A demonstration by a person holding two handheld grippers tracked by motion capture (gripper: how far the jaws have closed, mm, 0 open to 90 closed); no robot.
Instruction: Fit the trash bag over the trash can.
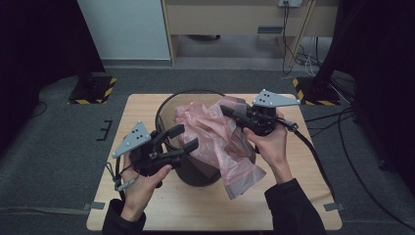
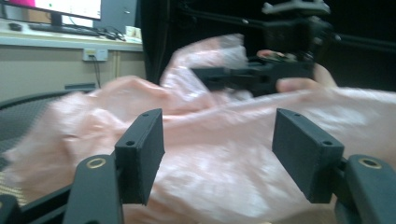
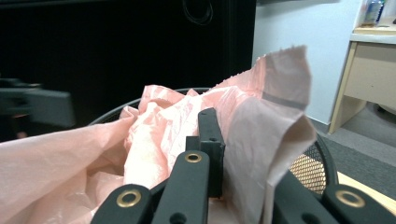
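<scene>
Over mesh bin (image 1: pixel 169 110): pink bag (image 1: pixel 215 132) partly inside; right tool (image 1: pixel 230 111) pinching bag, left tool (image 1: pixel 180 138) released.

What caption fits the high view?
Right gripper pinches a pink plastic bag over a black mesh bin; left gripper open.

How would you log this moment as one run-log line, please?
left claw: open, at bin rim | right claw: shut on pink bag | mesh bin: upright on table | bag partly draped outside
</scene>
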